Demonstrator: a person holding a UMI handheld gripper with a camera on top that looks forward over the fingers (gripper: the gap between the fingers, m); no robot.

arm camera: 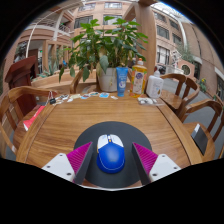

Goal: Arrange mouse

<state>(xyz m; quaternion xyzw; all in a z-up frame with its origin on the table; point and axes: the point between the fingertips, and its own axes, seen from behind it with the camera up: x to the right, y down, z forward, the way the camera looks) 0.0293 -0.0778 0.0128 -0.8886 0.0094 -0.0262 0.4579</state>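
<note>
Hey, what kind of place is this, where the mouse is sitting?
Probably a home dining area or sunroom. A wooden table ringed by wooden chairs, a potted plant and big windows facing buildings. The mouse stands between the open gripper fingers.

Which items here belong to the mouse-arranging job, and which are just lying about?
Job:
- blue and white mouse, between the open jaws with gaps either side
- dark round mouse mat under it
- gripper

Lying about:
- potted plant
- bottles and containers beside the plant
- wooden chairs
- wooden table
</note>
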